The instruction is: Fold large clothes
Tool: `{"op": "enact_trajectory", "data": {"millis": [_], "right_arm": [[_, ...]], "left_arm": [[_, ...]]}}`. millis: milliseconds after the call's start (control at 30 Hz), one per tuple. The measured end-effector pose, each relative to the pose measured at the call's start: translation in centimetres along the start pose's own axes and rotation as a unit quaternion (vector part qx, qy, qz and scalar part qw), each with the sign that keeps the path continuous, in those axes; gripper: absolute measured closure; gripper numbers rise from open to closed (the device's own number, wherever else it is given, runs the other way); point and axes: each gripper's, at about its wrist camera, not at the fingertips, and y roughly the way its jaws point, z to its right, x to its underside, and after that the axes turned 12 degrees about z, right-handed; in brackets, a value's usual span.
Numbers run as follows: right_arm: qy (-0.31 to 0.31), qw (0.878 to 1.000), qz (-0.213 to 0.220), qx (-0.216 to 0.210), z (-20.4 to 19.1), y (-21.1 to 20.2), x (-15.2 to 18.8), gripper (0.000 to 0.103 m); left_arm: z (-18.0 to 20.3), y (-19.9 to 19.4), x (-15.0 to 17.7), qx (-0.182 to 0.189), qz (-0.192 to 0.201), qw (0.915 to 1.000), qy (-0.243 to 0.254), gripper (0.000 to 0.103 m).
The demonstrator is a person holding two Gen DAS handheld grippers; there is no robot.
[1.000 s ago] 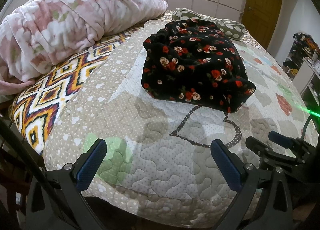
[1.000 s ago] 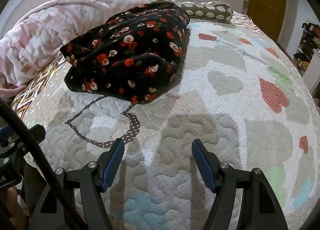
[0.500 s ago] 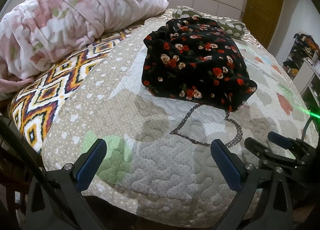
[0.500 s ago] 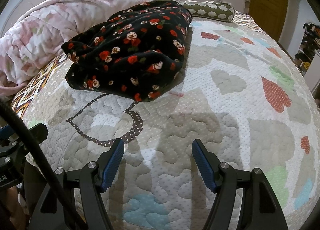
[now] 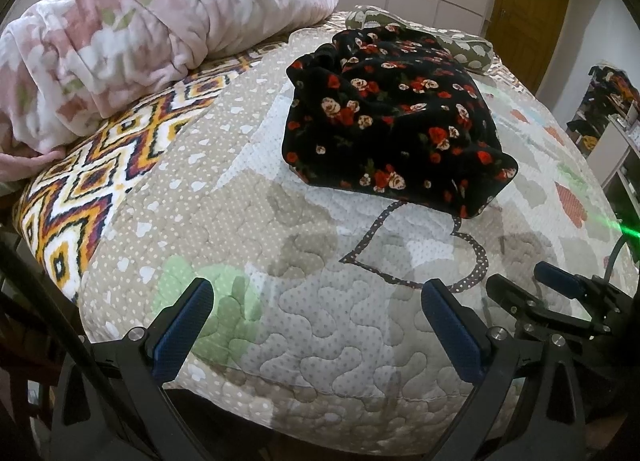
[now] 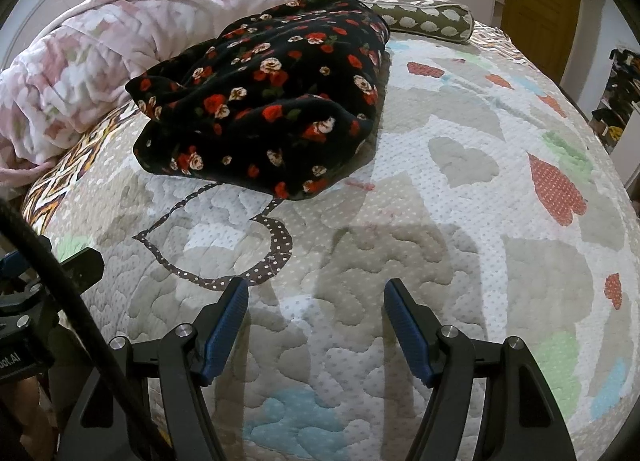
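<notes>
Black rose-printed plush garment (image 5: pixel 394 117), bunched mid-bed on the heart-patterned quilted bedspread (image 5: pixel 320 325), looks soft, limp and bulky, best pinched at its near hem corners by left gripper (image 5: pixel 320 325) and right gripper (image 6: pixel 316 325), both wide and empty.

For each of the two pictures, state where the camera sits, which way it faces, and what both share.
Left wrist: on the left gripper, facing down across the quilt at the floral garment; the right gripper shows alongside.
Right wrist: on the right gripper, facing likewise; part of the left gripper shows.
Shared: garment, quilt, pink blanket, both grippers open.
</notes>
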Motion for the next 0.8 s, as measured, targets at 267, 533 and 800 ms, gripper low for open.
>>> {"op": "enact_trajectory", "data": {"millis": [267,533,800], "right_arm": [[-0.007,1.000,-0.003,-0.003,-0.28,0.18,-0.07,0.028],[-0.009,1.000,-0.003,-0.003,-0.36,0.28,-0.15,0.028],[-0.008,1.000,-0.009,0.000,-0.28,0.83,-0.57,0.027]], "left_arm": [[-0.09,0.13,0.02,0.001,-0.002,1.0000,-0.001,0.000],[-0.42,0.52,0.32,0.001,-0.009,0.9999,-0.008,0.000],[-0.53,0.80,0.28,-0.003,-0.015,0.9999,-0.006,0.000]]}}
